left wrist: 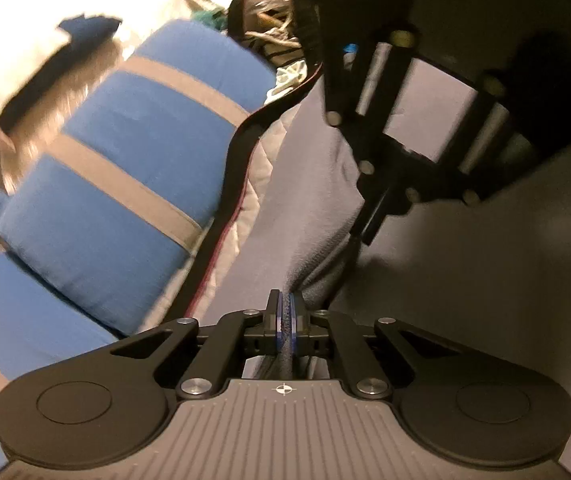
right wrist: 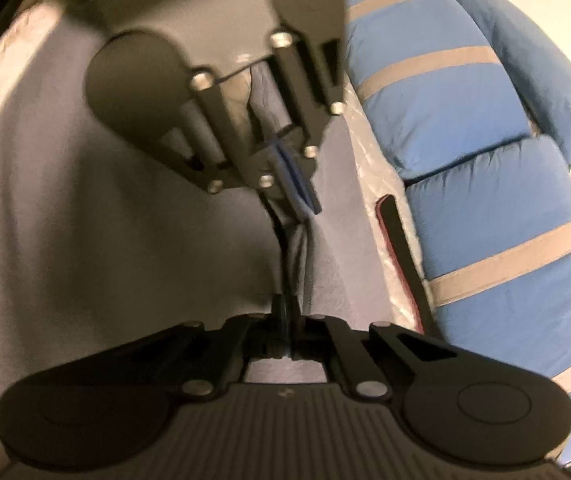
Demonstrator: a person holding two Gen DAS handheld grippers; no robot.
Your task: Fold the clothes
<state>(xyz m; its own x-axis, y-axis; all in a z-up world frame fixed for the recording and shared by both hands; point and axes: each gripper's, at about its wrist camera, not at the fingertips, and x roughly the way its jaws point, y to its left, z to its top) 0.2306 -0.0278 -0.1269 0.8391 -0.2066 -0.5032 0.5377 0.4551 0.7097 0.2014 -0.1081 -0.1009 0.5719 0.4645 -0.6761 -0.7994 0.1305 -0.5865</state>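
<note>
Left wrist: left gripper (left wrist: pixel 286 307) pinches grey cloth (left wrist: pixel 309 216) fold; right gripper (right wrist: pixel 285 304) too.

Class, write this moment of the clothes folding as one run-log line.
step: gripping edge | left gripper: jaws shut on grey garment | right gripper: fabric between jaws, grip unclear | beside: blue striped cushion

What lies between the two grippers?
A taut ridge of the grey fabric garment runs from the left gripper to the right gripper; nothing else. Right wrist view.
</note>
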